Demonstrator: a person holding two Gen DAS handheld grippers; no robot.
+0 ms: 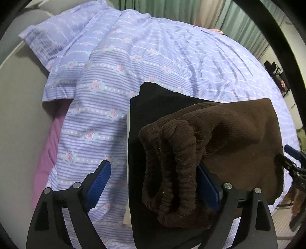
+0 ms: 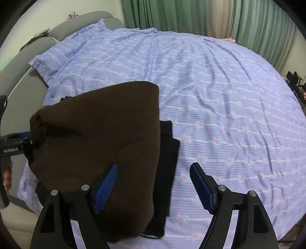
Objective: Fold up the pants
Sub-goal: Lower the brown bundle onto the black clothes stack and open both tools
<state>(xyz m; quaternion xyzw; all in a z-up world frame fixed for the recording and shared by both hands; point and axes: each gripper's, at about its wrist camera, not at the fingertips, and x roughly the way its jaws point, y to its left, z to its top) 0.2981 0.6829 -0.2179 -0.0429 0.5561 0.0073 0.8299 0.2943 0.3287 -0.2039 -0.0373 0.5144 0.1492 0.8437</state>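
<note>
pants: the brown pants (image 2: 99, 138) are folded into a compact block and lie on a black garment (image 2: 168, 153) near the edge of the bed (image 2: 220, 95); stacked there, I judge, so the finished pieces pile up in one spot.

waistband: the gathered elastic end (image 1: 172, 166) bunches up on my left side, thick and ridged, which makes it the natural part to handle.

left gripper: my left gripper (image 1: 158, 183) has its jaws spread wide; the waistband hangs over the right finger, the left finger (image 1: 99, 183) stands clear over the bedspread. Nothing is pinched.

right gripper: my right gripper (image 2: 155, 183) is also spread; its left finger (image 2: 107, 183) rests on or just over the brown cloth, the right finger (image 2: 202, 187) over bare bedspread. Whether the pad presses the cloth I cannot tell.

why held so: both jaws are apart with the cloth lying slack, so I judge I am letting go of, or about to tidy, a fold already made.

progress: the fold looks nearly done; only the waistband end looks lumpy.

risk: the bulky waistband may spring the block open if left unflattened.

surroundings: a pillow (image 2: 63, 55) at the head, green curtains (image 2: 172, 15) behind.
</note>
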